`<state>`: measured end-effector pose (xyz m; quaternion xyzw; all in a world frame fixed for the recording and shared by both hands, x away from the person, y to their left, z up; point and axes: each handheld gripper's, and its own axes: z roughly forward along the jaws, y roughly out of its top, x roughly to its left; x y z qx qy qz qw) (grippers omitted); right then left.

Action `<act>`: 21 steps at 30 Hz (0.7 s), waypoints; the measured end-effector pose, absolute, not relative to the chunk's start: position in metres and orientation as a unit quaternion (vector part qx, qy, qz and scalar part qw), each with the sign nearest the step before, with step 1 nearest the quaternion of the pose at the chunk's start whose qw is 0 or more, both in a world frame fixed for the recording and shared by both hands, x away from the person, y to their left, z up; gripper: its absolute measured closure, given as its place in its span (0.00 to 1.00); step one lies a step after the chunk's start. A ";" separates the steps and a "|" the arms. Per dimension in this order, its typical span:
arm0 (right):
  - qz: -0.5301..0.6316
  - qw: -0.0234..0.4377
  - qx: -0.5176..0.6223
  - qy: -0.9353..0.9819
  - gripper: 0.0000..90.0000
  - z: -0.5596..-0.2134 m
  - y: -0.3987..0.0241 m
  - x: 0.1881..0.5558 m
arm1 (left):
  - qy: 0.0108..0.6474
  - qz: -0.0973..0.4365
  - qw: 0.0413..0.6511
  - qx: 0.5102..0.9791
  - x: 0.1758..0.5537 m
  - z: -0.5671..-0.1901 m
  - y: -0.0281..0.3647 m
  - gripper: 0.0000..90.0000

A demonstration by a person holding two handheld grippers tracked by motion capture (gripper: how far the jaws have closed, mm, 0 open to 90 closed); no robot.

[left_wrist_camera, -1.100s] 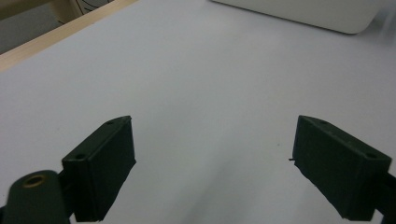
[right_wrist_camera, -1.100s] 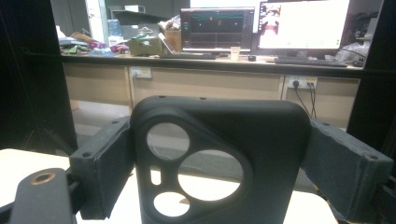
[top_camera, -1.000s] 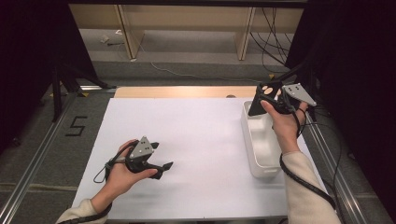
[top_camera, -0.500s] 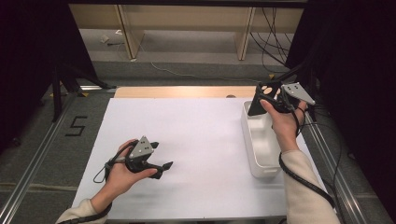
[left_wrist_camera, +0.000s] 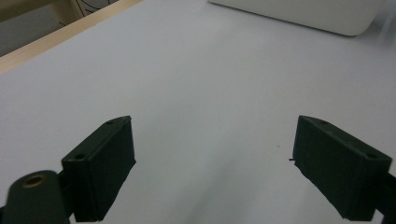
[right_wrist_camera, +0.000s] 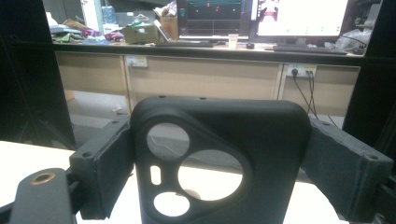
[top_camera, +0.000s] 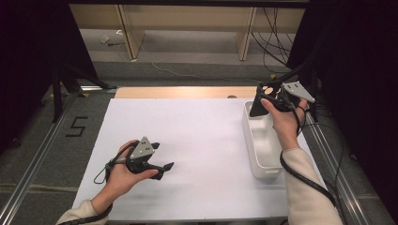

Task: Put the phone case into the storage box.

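The right tool (top_camera: 261,101) grips a black phone case (right_wrist_camera: 219,158) above the white bin (top_camera: 263,145) at the tabletop's (top_camera: 202,140) right edge. The left tool (top_camera: 162,157) stands open and empty near the front-left corner.

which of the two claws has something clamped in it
The right claw, over the white plastic bin, grips a black phone case; the left claw stands open over the white table.

A black phone case (right_wrist_camera: 219,158) stands upright, clamped between the right gripper's (right_wrist_camera: 215,172) fingers (right_wrist_camera: 105,172).
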<state>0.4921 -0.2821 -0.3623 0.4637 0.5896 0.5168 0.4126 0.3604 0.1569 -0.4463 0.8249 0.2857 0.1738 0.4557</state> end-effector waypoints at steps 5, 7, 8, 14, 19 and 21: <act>0.513 0.411 0.466 0.592 0.17 -0.362 -0.282 0.495 | 0.286 0.174 0.456 0.825 0.361 -0.446 0.157 0.14; 0.513 0.409 0.467 0.593 0.17 -0.363 -0.282 0.496 | 0.286 0.174 0.456 0.825 0.361 -0.446 0.157 0.14; 0.512 0.410 0.467 0.593 0.17 -0.363 -0.282 0.496 | 0.286 0.174 0.456 0.824 0.361 -0.446 0.157 0.14; 0.508 0.408 0.469 0.596 0.17 -0.364 -0.282 0.498 | 0.286 0.173 0.456 0.824 0.360 -0.446 0.157 0.14; 0.504 0.407 0.472 0.598 0.17 -0.365 -0.282 0.500 | 0.286 0.173 0.456 0.824 0.360 -0.446 0.157 0.14; 0.501 0.405 0.474 0.600 0.17 -0.367 -0.283 0.502 | 0.286 0.173 0.456 0.825 0.361 -0.446 0.157 0.14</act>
